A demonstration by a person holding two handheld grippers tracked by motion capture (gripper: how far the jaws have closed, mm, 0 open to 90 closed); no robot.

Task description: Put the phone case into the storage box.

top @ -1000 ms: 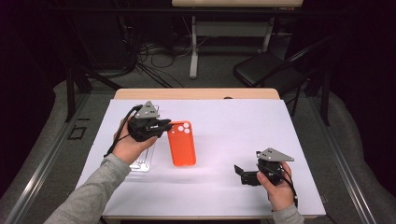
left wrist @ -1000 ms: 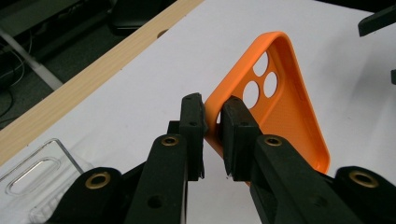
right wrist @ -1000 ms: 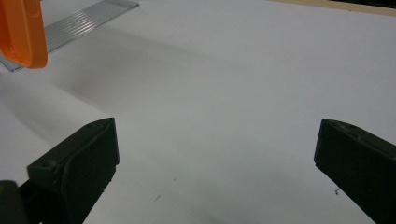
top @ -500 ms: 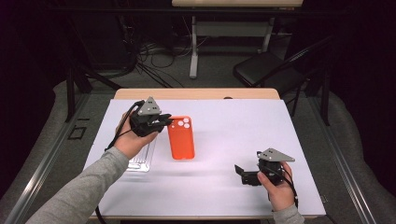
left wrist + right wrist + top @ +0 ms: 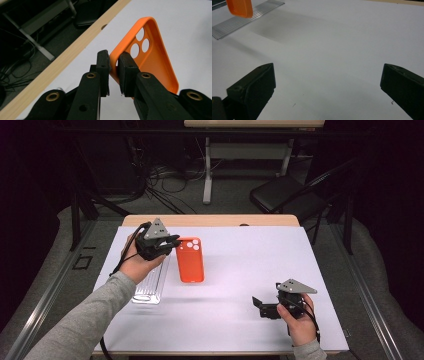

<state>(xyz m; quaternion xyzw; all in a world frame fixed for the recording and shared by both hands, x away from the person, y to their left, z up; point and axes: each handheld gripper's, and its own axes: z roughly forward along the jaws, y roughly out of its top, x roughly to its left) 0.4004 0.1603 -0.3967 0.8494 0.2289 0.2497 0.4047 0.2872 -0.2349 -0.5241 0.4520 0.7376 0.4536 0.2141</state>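
Note:
An orange phone case (image 5: 190,260) with camera holes hangs a little above the white table, inner side up in the left gripper view (image 5: 155,62). My left gripper (image 5: 172,244) is shut on the rim of its far left corner; the two black pads (image 5: 126,68) pinch the orange edge between them. My right gripper (image 5: 260,306) rests near the table's front right, held by a hand, its jaws wide apart with nothing between them (image 5: 327,75). The case's near end (image 5: 239,7) shows at the top left of the right gripper view, throwing a shadow on the sheet.
A ribbed clear plate (image 5: 150,287) lies flat at the front left, below my left forearm, and shows as plate (image 5: 244,21) in the right gripper view. The table's wooden far edge (image 5: 210,220) runs behind. A black chair (image 5: 285,195) and cables sit on the floor beyond.
My left hand has carried the orange case a little toward the far left of the table. The right hand and its gripper have stayed put.

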